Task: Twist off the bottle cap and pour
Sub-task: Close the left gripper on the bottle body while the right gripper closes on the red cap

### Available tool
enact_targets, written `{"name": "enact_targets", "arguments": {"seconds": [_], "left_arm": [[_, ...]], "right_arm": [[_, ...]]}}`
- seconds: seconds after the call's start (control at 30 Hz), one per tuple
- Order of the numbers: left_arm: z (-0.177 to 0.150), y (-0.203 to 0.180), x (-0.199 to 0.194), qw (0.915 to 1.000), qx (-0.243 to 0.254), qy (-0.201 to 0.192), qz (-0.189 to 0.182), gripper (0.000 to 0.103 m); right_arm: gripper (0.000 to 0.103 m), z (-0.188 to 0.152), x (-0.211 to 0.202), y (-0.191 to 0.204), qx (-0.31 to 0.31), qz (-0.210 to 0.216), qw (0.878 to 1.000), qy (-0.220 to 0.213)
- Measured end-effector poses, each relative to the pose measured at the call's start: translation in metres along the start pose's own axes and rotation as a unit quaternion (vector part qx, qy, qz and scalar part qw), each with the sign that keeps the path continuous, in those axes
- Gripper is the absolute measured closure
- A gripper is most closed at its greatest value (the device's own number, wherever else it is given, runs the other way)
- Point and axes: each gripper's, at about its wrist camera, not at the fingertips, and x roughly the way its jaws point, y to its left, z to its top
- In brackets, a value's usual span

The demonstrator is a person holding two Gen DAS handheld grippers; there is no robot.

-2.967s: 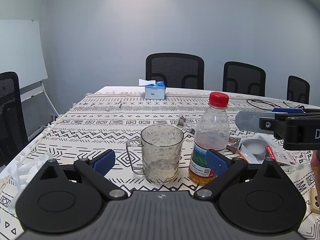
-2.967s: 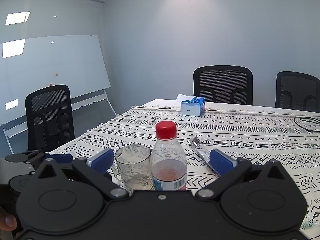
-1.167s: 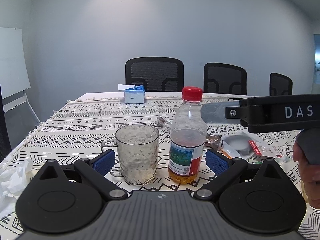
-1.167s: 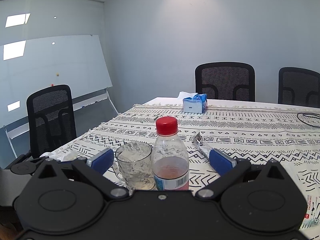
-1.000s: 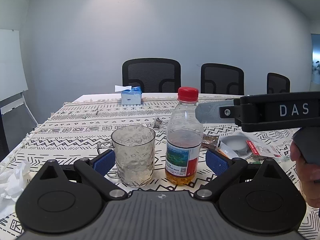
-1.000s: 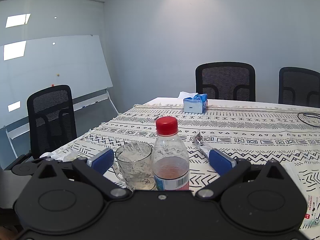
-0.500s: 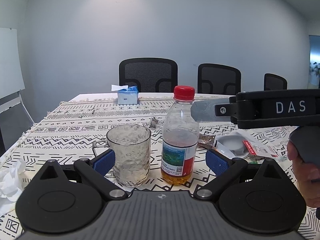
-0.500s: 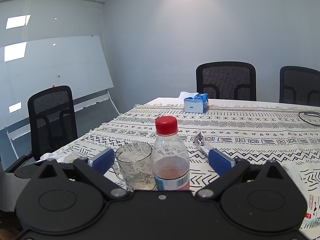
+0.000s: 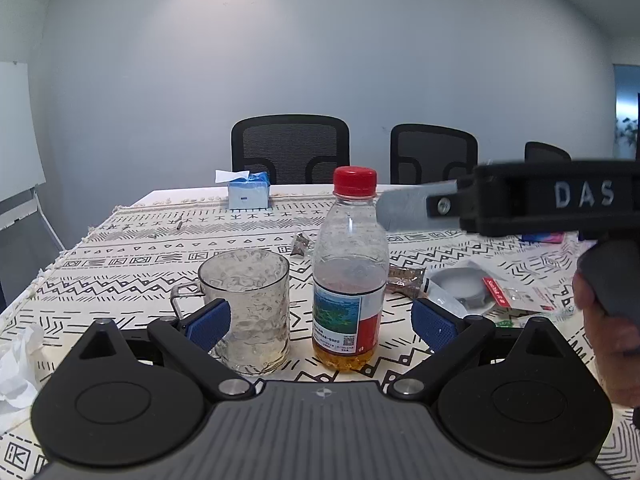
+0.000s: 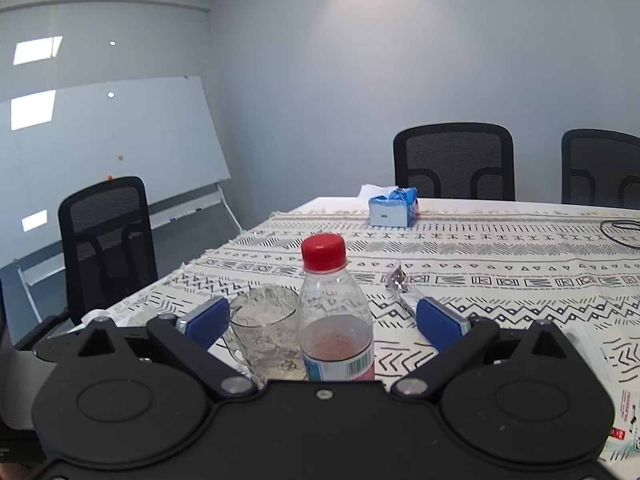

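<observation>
Glass mug on left, just beside bottle; both upright on patterned tablecloth. Red cap on, so approach step: nothing grasped. Left gripper level, fingers spread wide around both. Right gripper higher, also wide apart, empty. Next probably: left clamps bottle body, right takes cap.

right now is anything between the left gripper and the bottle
Nothing visible. The left gripper is open, and the bottle stands upright just ahead of its fingers. The glass mug is beside it, not in front.
</observation>
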Motion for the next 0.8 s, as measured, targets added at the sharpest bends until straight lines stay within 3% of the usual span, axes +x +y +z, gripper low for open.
{"name": "enact_targets", "arguments": {"seconds": [0.17,0.37,0.53,0.67,0.73,0.77,0.8], "left_arm": [[0.003,-0.002,0.017,0.9998,0.018,-0.008,0.000,0.005],[0.009,0.003,0.036,0.9996,0.014,-0.022,-0.011,0.005],[0.009,0.003,0.049,0.9993,0.017,-0.017,-0.030,0.005],[0.009,-0.001,0.058,0.9990,0.032,-0.016,-0.029,0.005],[0.010,-0.003,0.060,0.9988,0.029,-0.013,-0.037,0.005],[0.009,-0.004,0.059,0.9986,0.029,-0.017,-0.041,0.005],[0.008,-0.006,0.060,0.9984,0.029,-0.021,-0.043,0.005]], "right_arm": [[0.003,0.007,0.005,-0.011,-0.009,0.022,1.000,-0.011],[0.013,0.020,0.041,0.003,-0.073,0.025,0.997,-0.008],[0.021,0.028,0.072,0.006,-0.080,0.016,0.997,0.001],[0.039,0.028,0.087,0.002,-0.074,0.011,0.997,0.005],[0.052,0.026,0.084,-0.002,-0.073,0.016,0.997,-0.003],[0.068,0.025,0.082,-0.004,-0.072,0.019,0.997,-0.007],[0.069,0.024,0.079,-0.005,-0.073,0.026,0.997,-0.011]]}}
